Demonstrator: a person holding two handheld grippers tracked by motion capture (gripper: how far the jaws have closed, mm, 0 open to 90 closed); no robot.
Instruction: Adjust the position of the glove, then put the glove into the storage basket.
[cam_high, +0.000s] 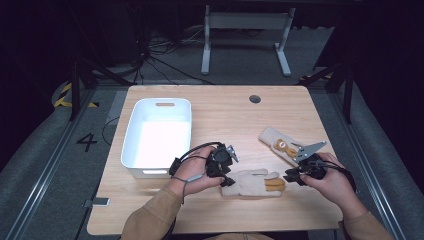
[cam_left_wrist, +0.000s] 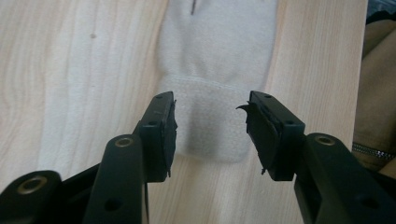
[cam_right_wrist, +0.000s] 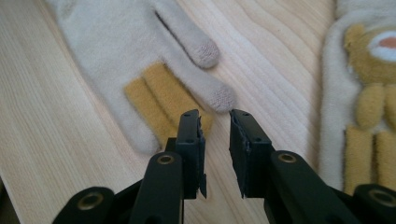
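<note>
Near the table's front edge (cam_high: 215, 227), both grippers flank the glove (cam_high: 252, 183), jaws parted.

second glove (cam_high: 278, 144) partly hidden by right gripper (cam_high: 295, 176), pattern blurred

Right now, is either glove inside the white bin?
No: both the near glove and the bear glove lie on the table, right of the white bin.

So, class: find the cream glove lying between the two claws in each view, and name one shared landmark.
High view: cream glove, low centre, between both claws.
Left gripper view: its cuff, top centre.
Right gripper view: its fingers, upper left.
Shared landmark: the wooden table.
</note>
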